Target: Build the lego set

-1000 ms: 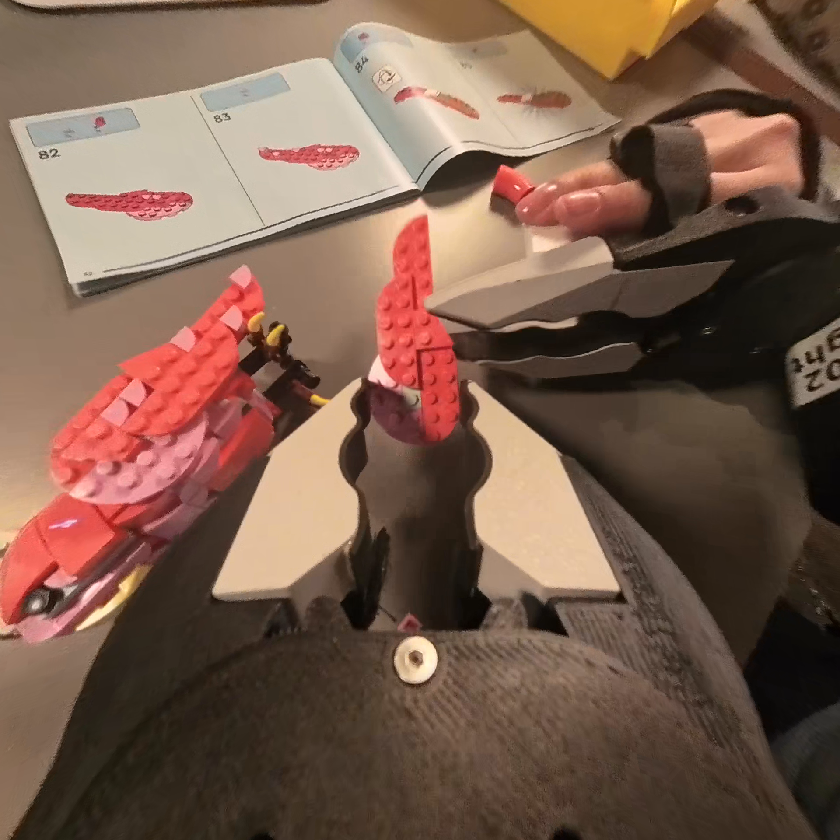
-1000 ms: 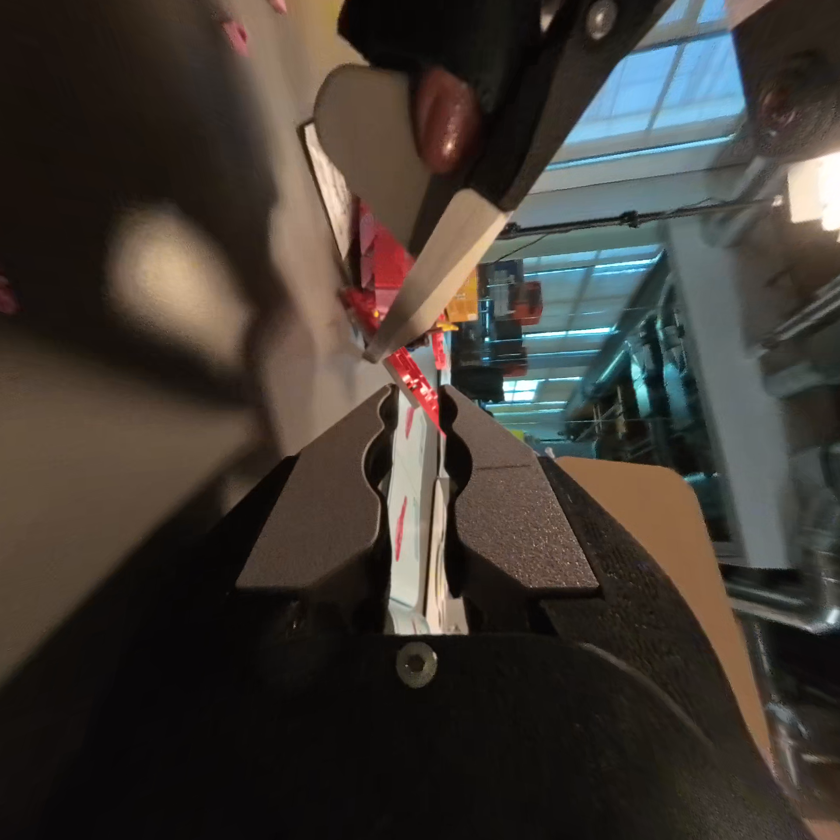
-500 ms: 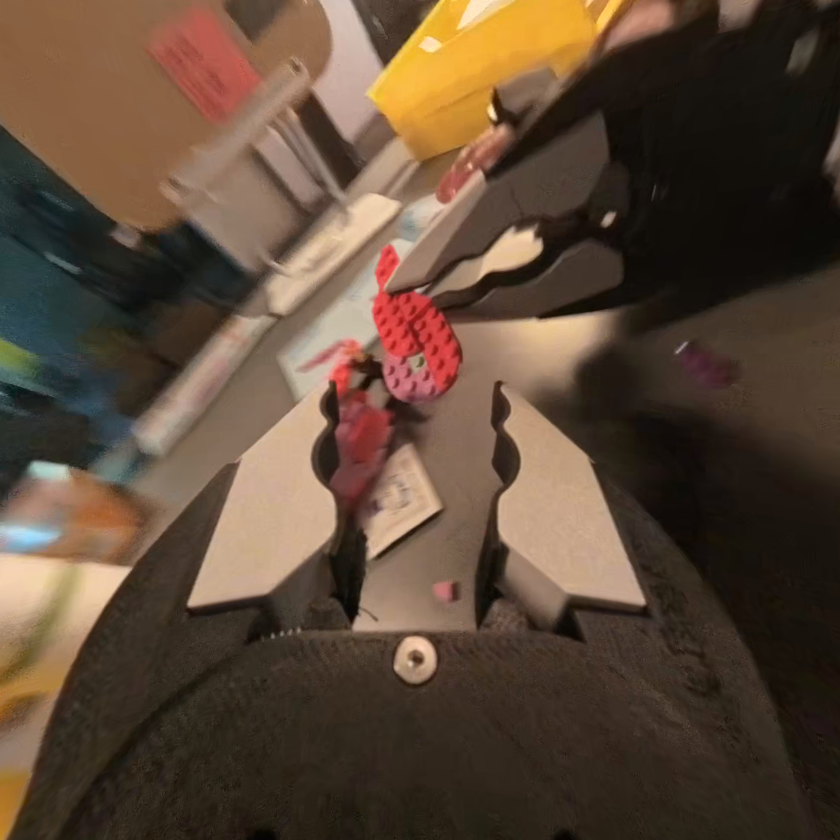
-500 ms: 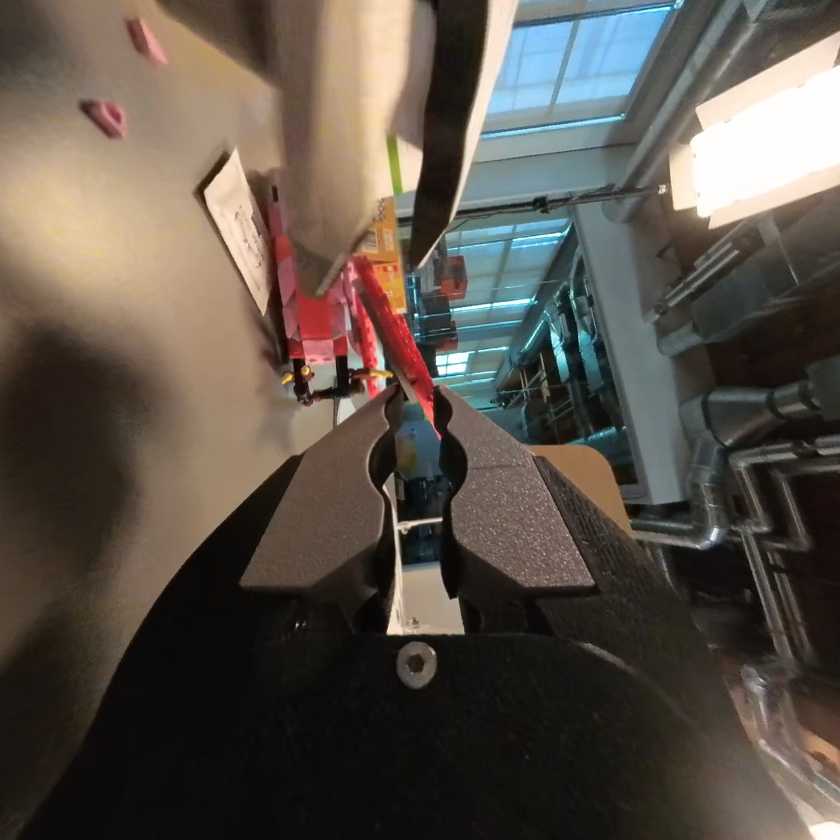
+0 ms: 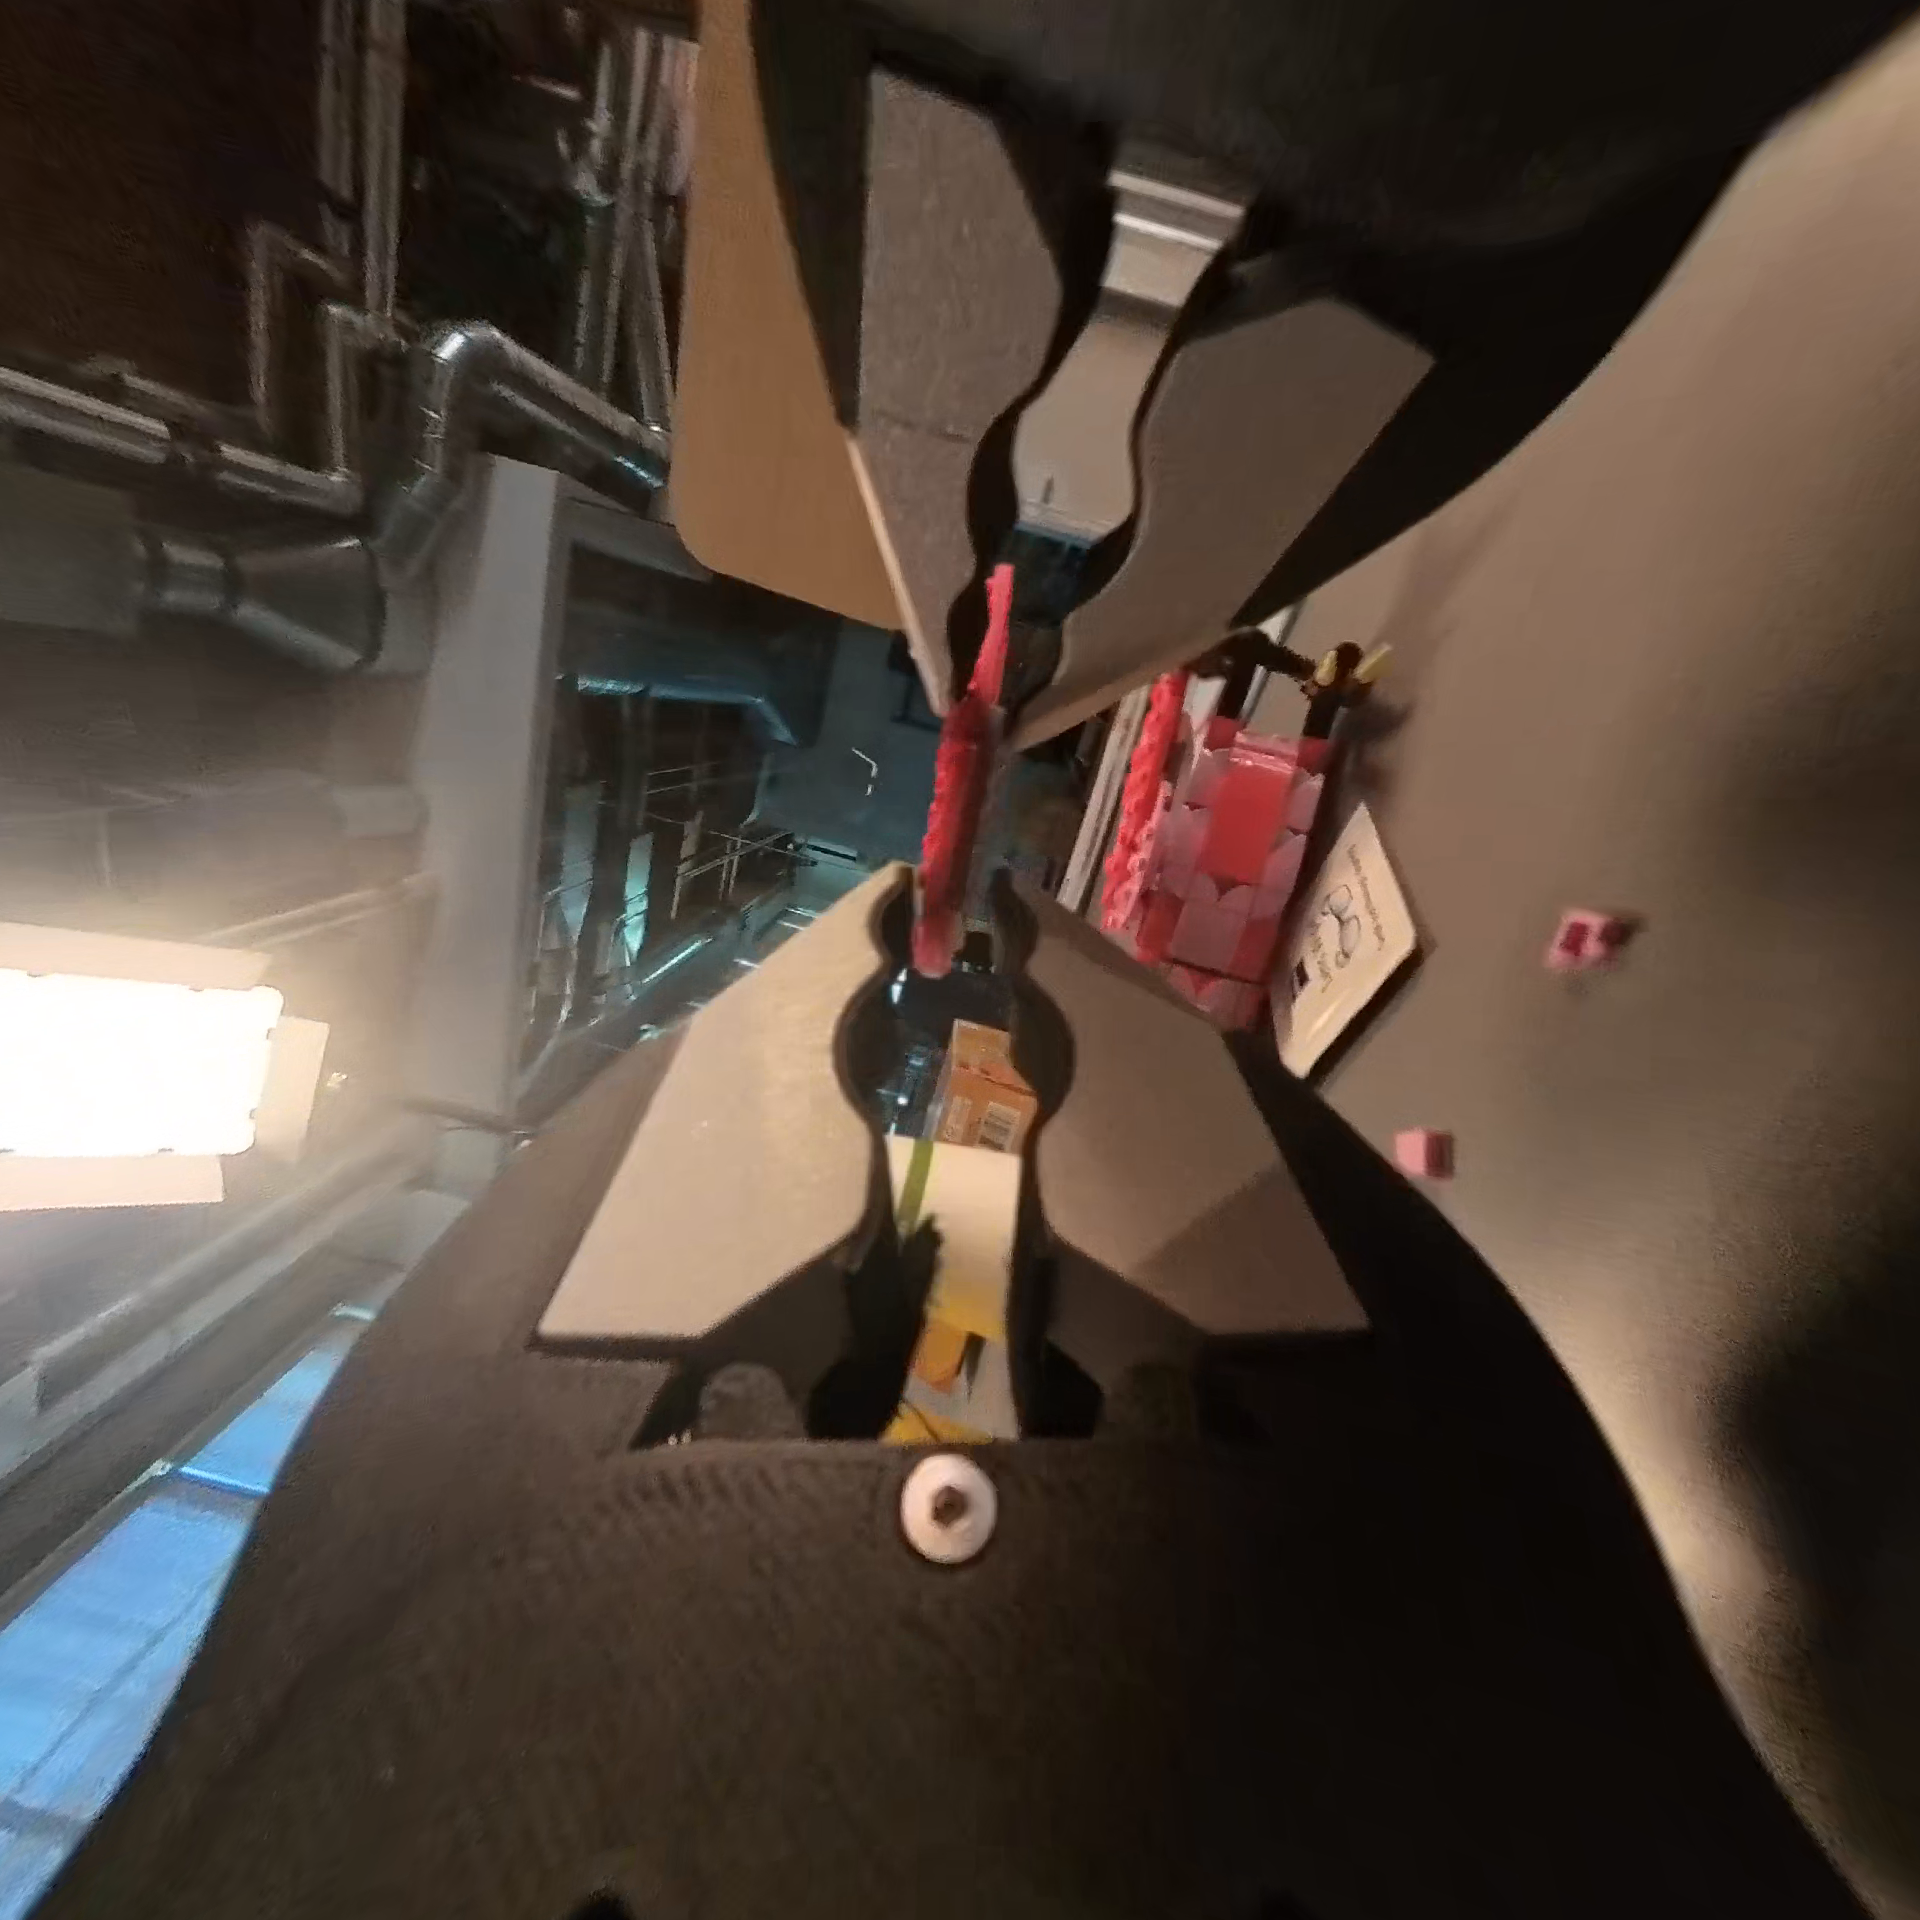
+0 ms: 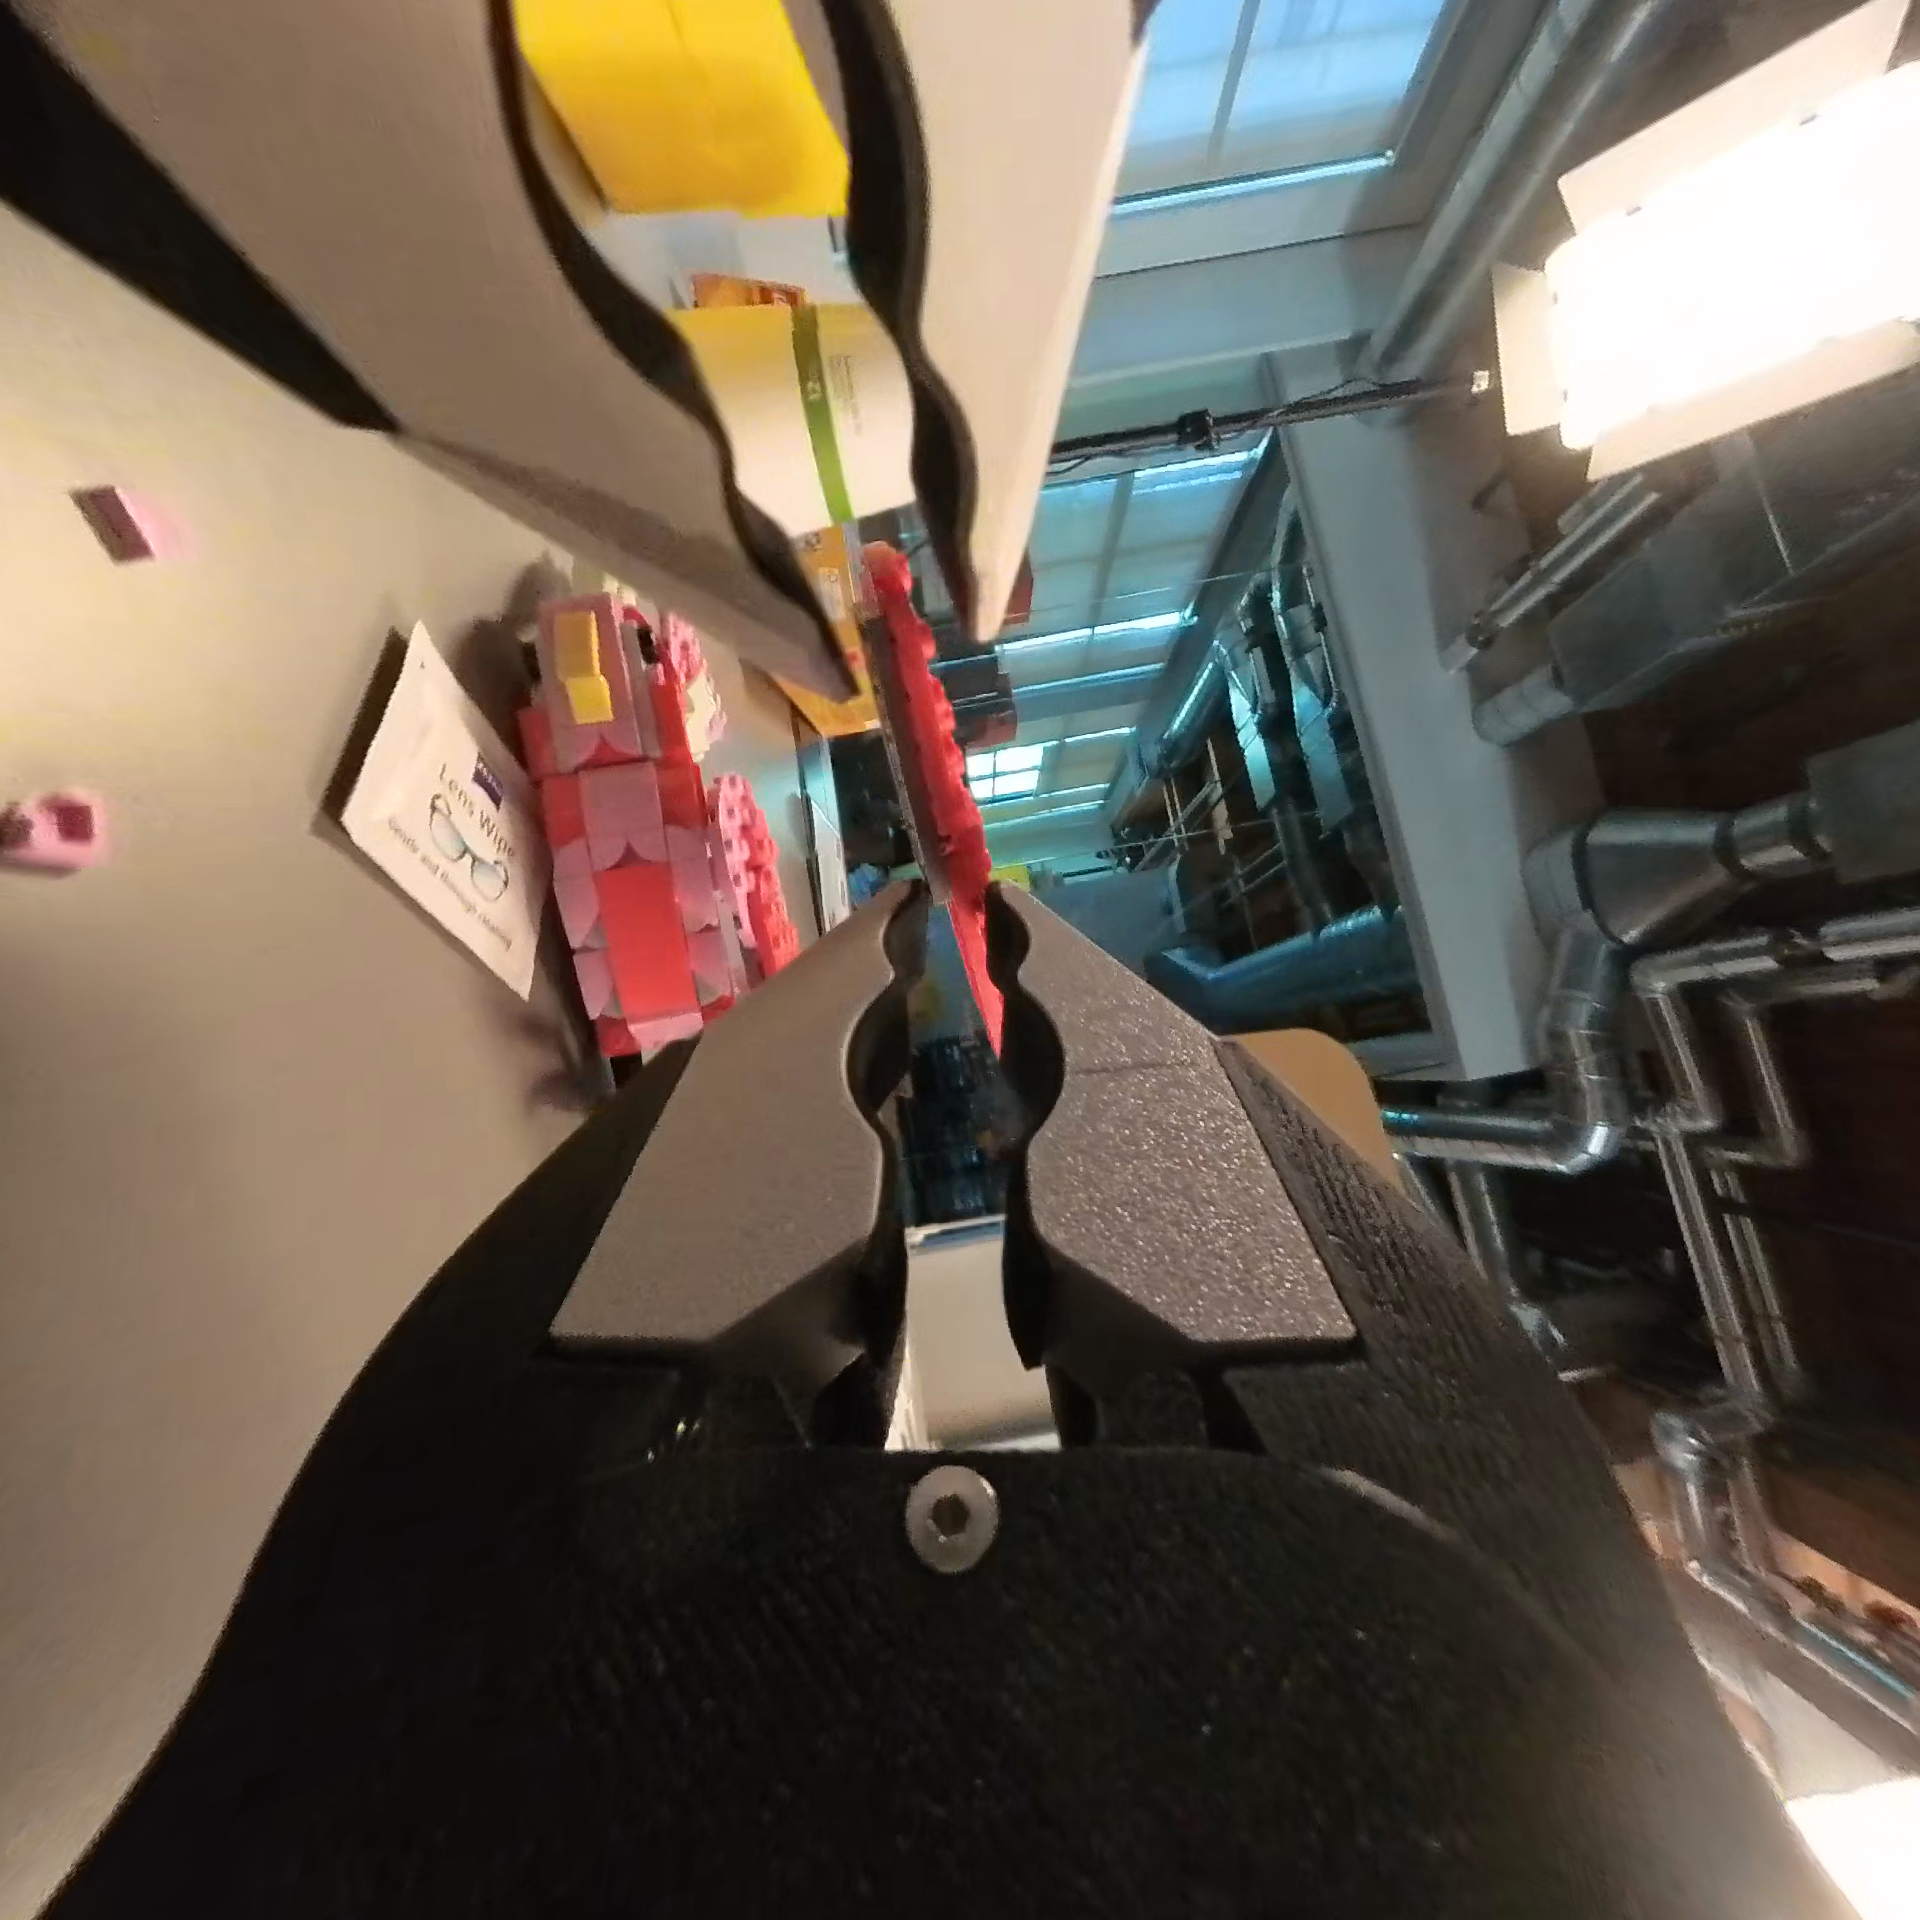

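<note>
A flat red brick piece (image 6: pixel 935 769) was held up in the air, clamped at one end by the right gripper (image 6: pixel 956 909) and at the other by the left gripper (image 5: pixel 961 899), well apart from the red and pink brick bird (image 6: pixel 634 831) left on the table (image 6: pixel 208 1039).

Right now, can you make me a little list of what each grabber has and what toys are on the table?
left gripper: closed on one end of the red brick plate
right gripper: closed on the plate's other end
plate: held edge-on between both grippers, off the table
brick bird: red and pink, on the table
white packet: beside the bird
loose pink bricks: on the table
</note>
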A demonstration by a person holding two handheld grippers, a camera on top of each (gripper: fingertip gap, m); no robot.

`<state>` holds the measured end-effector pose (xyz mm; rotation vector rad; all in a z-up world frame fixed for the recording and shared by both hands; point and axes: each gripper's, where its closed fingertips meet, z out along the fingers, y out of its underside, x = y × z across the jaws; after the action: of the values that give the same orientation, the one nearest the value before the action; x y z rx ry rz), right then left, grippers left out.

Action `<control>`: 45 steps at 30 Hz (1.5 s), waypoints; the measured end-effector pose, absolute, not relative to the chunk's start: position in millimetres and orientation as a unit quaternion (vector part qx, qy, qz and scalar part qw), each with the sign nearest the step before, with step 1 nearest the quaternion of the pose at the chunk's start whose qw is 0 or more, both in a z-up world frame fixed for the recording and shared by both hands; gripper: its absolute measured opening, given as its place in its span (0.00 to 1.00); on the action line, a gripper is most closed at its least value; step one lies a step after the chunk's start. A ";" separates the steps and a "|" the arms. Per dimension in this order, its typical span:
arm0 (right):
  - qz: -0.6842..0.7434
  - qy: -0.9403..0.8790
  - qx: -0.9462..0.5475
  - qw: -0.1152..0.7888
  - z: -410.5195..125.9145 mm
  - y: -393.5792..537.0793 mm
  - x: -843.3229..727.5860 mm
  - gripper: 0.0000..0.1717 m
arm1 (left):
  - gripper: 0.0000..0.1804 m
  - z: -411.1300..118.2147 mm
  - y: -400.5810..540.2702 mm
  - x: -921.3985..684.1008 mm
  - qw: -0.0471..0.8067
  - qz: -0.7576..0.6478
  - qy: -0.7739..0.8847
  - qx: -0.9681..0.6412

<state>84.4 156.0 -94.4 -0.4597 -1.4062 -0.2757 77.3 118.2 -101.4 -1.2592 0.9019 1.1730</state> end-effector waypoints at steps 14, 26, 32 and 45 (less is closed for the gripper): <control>0.408 -0.654 -0.506 0.388 -127.8 110.6 83.4 0.13 | 0.04 -105.8 73.0 4.6 0.556 0.512 0.312 -0.577; 0.356 -0.681 -0.591 0.243 -186.3 82.5 66.3 0.09 | 0.04 -111.9 74.4 7.9 0.542 0.514 0.335 -0.575; 0.347 -0.688 -0.587 0.247 -187.4 82.2 66.3 0.08 | 0.04 -112.9 74.7 9.2 0.538 0.515 0.341 -0.573; 0.346 -0.694 -0.579 0.252 -187.6 80.7 64.9 0.07 | 0.04 -114.6 75.9 11.2 0.532 0.517 0.352 -0.571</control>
<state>64.9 80.7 -187.6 -1.5748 -1.8870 0.9409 11.2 75.9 -114.6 -1.3617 0.8396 1.2339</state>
